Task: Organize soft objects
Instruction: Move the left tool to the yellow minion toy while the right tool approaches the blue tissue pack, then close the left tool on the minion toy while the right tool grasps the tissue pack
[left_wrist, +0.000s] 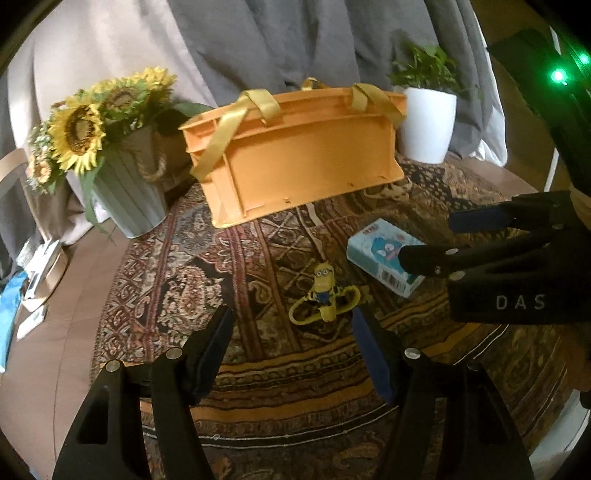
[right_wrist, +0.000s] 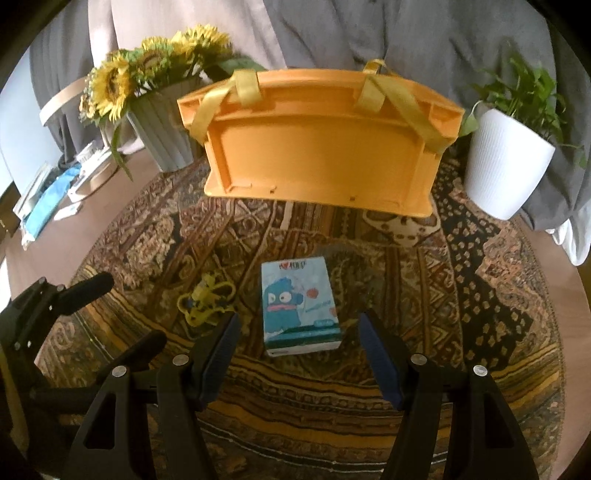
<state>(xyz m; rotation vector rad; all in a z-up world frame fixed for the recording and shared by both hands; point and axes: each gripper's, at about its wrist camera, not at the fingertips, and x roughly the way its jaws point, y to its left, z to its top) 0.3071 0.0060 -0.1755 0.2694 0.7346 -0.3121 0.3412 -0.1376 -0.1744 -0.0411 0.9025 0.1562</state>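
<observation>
- Patterned rug (left_wrist: 258, 258) is covering the middle of the brown desk (left_wrist: 66, 295) and is carrying every item below.
- Orange basket (left_wrist: 295, 155) with yellow ribbon handles (left_wrist: 229, 129) is sitting at the far edge of the rug, near the grey curtain (left_wrist: 277, 37).
- Grey pot of sunflowers (left_wrist: 125, 192) is standing at the far left corner of the rug, just beside the basket; white pot with a green plant (left_wrist: 426, 122) is standing at the far right corner.
- Blue tissue pack (right_wrist: 299, 306) with a cartoon print is lying flat mid-rug, well apart from the basket, directly ahead of the right gripper (right_wrist: 297, 328); its near end is sitting between the fingertips, untouched. Jaws are standing wide apart, holding nothing.
- Yellow minion keychain (left_wrist: 325, 291) is lying on the rug just left of the tissue pack, just ahead of the left gripper (left_wrist: 291, 321), nearer its right finger. Jaws are spread wide, empty.
</observation>
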